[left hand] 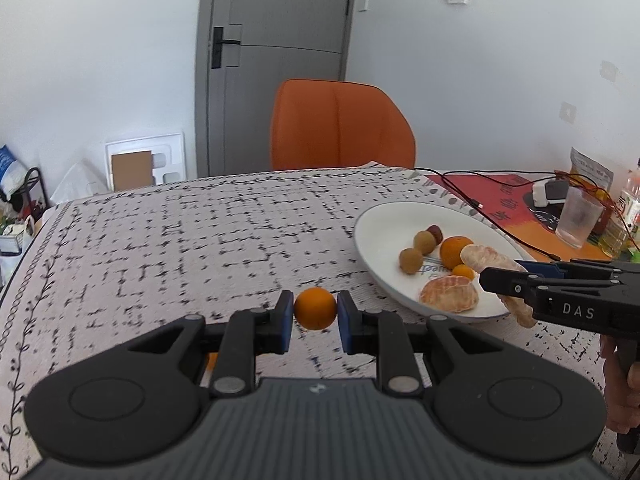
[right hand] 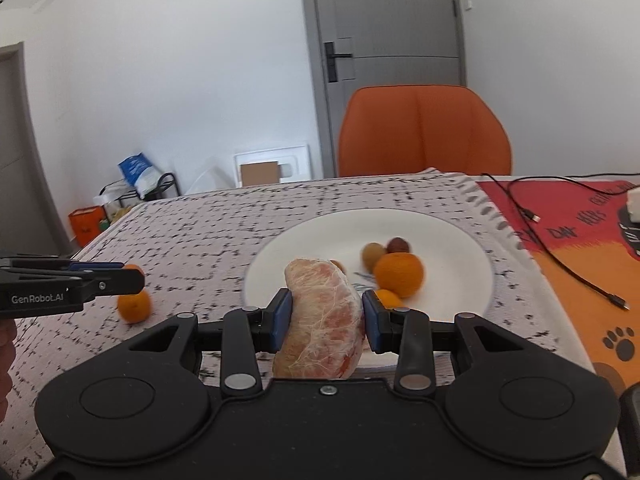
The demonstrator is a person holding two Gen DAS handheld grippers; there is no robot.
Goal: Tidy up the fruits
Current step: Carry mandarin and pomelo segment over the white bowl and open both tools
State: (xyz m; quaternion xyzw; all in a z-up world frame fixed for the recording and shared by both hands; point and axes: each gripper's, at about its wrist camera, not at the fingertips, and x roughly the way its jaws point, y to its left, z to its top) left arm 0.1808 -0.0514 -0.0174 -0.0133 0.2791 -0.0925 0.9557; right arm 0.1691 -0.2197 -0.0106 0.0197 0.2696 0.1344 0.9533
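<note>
My left gripper [left hand: 315,314] is shut on a small orange kumquat [left hand: 315,308] above the patterned tablecloth, left of the white plate [left hand: 384,220]. My right gripper [right hand: 325,316] is shut on a peeled pomelo segment [right hand: 324,320] at the near edge of the plate [right hand: 300,248]. In the left wrist view that segment [left hand: 486,258] hangs from the right gripper over the plate's near right rim. On the plate lie a mandarin [right hand: 398,274], another peeled segment [left hand: 450,294], two brown-green longans [left hand: 410,260], a dark red fruit [right hand: 398,245] and a small kumquat [left hand: 463,271]. Another kumquat [right hand: 134,307] sits on the cloth under the left gripper.
An orange chair [left hand: 340,124] stands behind the table. At the right lie a red-orange mat [right hand: 580,240] with black cables [right hand: 560,256], a glass [left hand: 578,216], bottles and a bag. The table's left edge drops off toward clutter on the floor.
</note>
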